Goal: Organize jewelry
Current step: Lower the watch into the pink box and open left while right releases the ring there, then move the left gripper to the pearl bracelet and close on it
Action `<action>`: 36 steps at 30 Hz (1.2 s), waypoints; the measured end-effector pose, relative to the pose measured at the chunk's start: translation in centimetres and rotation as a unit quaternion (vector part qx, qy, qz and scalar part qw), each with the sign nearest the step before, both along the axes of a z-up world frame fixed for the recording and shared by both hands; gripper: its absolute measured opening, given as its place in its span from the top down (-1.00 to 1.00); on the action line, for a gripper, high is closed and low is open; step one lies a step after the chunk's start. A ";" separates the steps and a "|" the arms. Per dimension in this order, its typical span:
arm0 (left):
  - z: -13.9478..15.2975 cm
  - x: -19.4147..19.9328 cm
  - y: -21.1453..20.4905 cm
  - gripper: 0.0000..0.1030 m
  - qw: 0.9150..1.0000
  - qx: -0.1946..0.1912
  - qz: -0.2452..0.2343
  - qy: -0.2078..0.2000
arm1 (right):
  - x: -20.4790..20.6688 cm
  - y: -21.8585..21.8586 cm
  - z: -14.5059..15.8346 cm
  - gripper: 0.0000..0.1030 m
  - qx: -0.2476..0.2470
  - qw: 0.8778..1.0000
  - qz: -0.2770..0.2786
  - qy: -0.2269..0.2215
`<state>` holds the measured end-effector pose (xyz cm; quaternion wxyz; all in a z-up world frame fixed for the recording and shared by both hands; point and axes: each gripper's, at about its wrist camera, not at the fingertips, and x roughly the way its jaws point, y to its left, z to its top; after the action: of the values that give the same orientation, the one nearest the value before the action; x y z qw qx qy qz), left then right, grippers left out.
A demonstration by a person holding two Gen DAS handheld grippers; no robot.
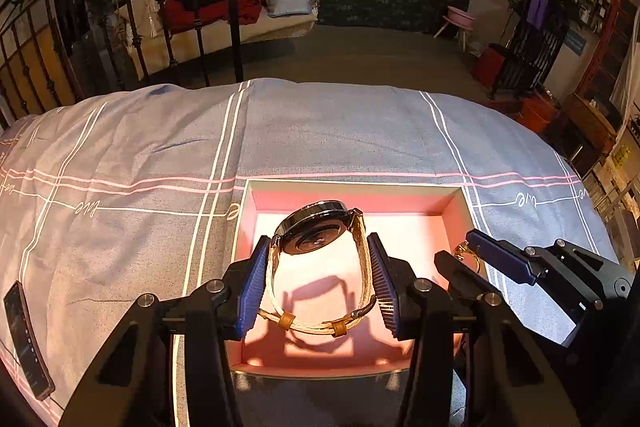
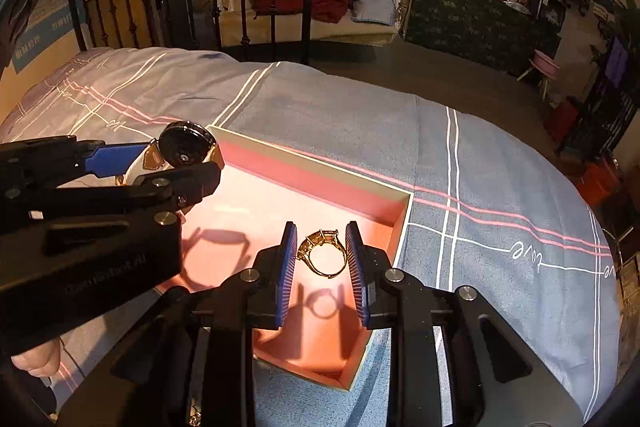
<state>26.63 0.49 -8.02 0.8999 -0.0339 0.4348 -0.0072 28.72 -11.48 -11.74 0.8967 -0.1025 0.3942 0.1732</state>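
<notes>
Dim bedroom; a bed with a blue-grey checked cover (image 1: 320,131) is the work surface, and a shallow open cardboard box with pink lining (image 1: 456,205) lies on it. A dark phone (image 1: 28,339) lies at the near left edge of the cover.

Left gripper (image 1: 320,247): jaws pinched on the woven tan strap of a black-faced wristwatch (image 1: 316,227). The watch is held above the box floor, case at the far end, buckle loop toward the camera; the strap loop's long axis runs near-to-far along the fingers. Its shadow is cast directly below on the lining.

Right gripper (image 2: 322,255): jaws pinched on a gold ring with a stone setting (image 2: 323,253), band upright, setting at the top, over the right near part of the box (image 2: 404,223).

Both items are judged already over the box. The drop direction is straight down for each. The grippers are close side by side, so contact between them on release is the risk.
</notes>
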 end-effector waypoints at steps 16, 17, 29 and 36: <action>-2.4 0.9 -0.2 0.08 0.999 0.009 0.001 0.039 | 0.1 0.5 -2.3 0.50 -0.025 0.999 0.007 0.027; -2.2 0.9 -0.3 0.08 0.999 0.010 0.002 0.038 | 0.1 0.5 -2.3 0.50 -0.026 0.999 0.007 0.027; 1.9 0.1 1.0 -0.48 1.000 -0.001 0.010 -0.018 | -1.3 -0.1 -0.3 -0.56 -0.024 0.999 -0.007 -0.022; 6.1 -2.3 3.0 -0.78 0.996 -0.022 0.018 -0.085 | -3.5 -2.3 4.3 -0.77 0.013 0.995 -0.035 -0.092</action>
<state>24.30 3.44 -1.96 0.9325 -0.0609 0.3559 -0.0037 25.20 -13.80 -7.46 0.9360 -0.0926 0.3110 0.1362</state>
